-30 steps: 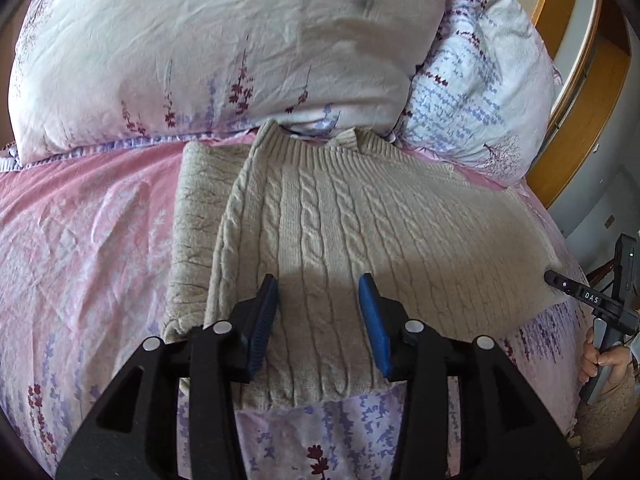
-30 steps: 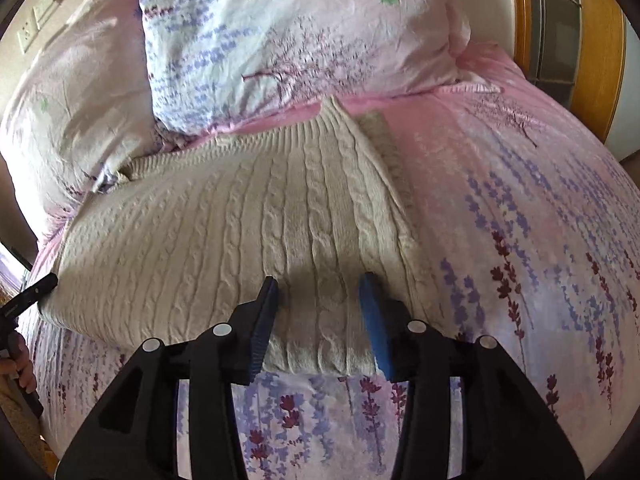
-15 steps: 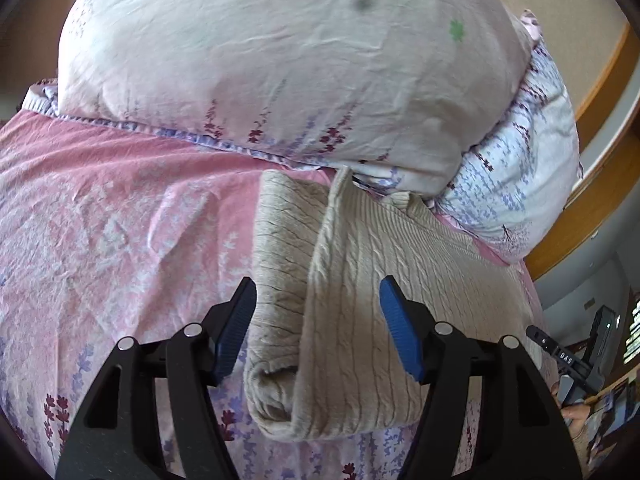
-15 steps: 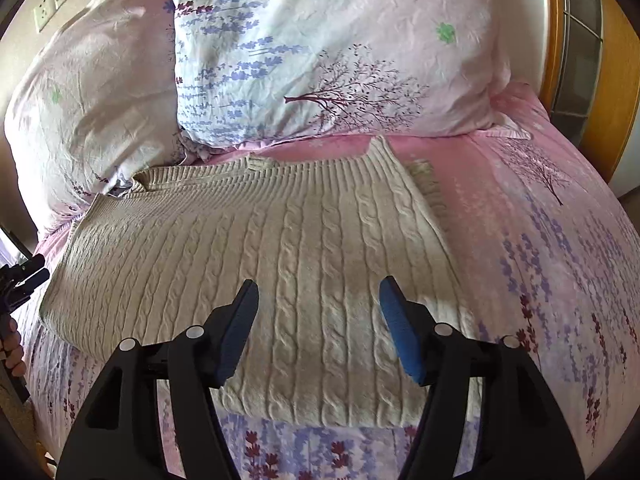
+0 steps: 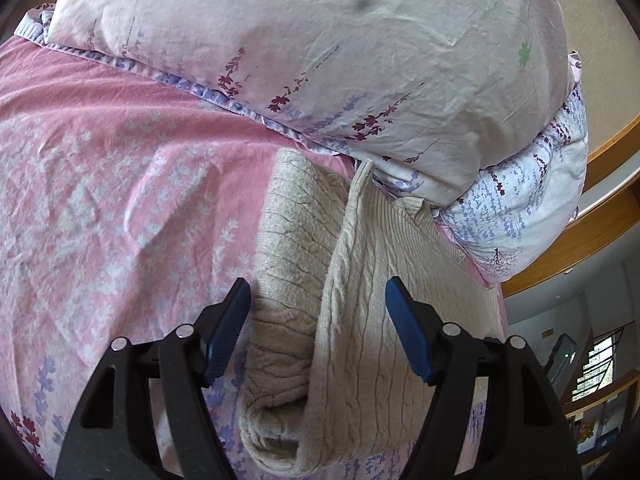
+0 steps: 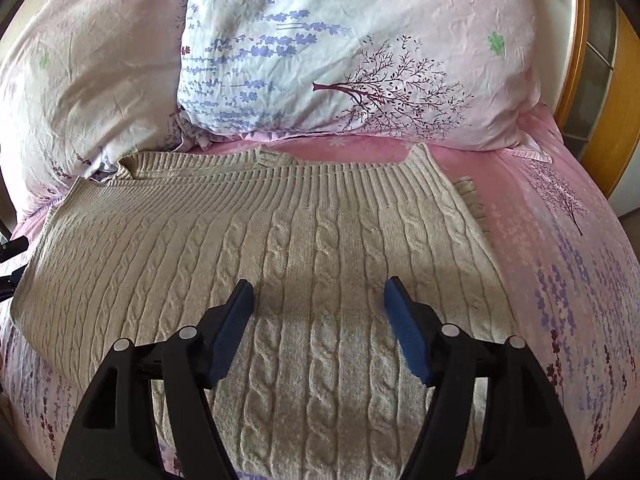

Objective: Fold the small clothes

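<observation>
A beige cable-knit sweater [image 6: 280, 248] lies flat on the pink floral bedsheet [image 6: 560, 248], its ribbed collar toward the pillows. In the left wrist view the sweater [image 5: 360, 312] shows its left side, with a sleeve [image 5: 288, 248] folded in and lying under the body edge. My left gripper [image 5: 318, 320] is open and empty, hovering over that folded left edge. My right gripper [image 6: 318, 320] is open and empty, above the middle of the sweater's body. A bit of the other sleeve [image 6: 474, 200] sticks out at the right edge.
Two floral pillows [image 6: 340, 60] [image 5: 300, 40] lean at the head of the bed just beyond the collar. A wooden headboard [image 6: 600, 80] runs along the right. The bedsheet [image 5: 100, 200] lies left of the sweater. A room with a window [image 5: 596, 368] shows at far right.
Both grippers have opened wider. The left one swung to the sweater's left edge and came closer. The right one moved further in over the body.
</observation>
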Demonstrator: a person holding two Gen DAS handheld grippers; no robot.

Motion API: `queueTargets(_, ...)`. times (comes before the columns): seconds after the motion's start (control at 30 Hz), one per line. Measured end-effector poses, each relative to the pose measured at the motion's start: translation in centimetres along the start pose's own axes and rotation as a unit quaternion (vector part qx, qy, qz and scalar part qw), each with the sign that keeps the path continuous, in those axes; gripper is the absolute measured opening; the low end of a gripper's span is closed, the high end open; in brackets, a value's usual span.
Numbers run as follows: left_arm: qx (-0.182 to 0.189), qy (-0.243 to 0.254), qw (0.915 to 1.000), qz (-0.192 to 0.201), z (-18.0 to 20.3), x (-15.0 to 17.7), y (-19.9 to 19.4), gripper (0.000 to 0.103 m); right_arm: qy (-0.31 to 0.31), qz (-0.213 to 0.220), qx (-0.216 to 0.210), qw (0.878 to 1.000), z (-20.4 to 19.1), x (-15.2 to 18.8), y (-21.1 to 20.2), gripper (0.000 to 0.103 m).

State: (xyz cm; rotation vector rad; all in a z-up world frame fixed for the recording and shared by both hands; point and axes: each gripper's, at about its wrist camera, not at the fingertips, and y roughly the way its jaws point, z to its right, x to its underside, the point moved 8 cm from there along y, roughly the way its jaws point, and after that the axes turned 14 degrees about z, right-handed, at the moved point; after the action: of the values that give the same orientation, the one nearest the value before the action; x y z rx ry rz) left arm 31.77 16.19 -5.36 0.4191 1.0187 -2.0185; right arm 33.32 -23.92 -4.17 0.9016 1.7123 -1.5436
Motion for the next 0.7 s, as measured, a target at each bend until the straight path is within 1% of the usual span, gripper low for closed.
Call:
queueTargets(0.17, 0.005, 0.005, 1.0000, -0.003, 0.5, 0.0, 0.6, 0.072, -0.008, -0.004, 0.008, 1.000, 0.2, 0.2, 0.4, 0.078)
queueTargets(0.33, 0.006, 0.016, 0.9999, -0.003, 1.0, -0.1, 1.2, 0.078, 0.000, -0.003, 0.006, 1.000, 0.2, 0.3, 0.7, 0.080)
queueTargets(0.5, 0.009, 0.015, 0.9998, -0.007, 1.2, -0.1, 1.7, 0.077, 0.001, -0.003, 0.004, 1.000, 0.2, 0.3, 0.8, 0.080)
queueTargets(0.53, 0.010, 0.013, 0.9998, -0.008, 1.3, -0.1, 1.8, 0.073, 0.002, -0.002, 0.004, 1.000, 0.1, 0.3, 0.7, 0.080)
queueTargets(0.6, 0.010, 0.008, 0.9999, -0.008, 1.5, 0.0, 2.0, 0.069, 0.002, -0.002, 0.004, 1.000, 0.2, 0.3, 0.8, 0.081)
queueTargets(0.7, 0.023, -0.017, 0.9995, -0.017, 1.6, 0.3, 2.5, 0.057, 0.002, -0.002, 0.003, 1.000, 0.1, 0.3, 0.8, 0.081)
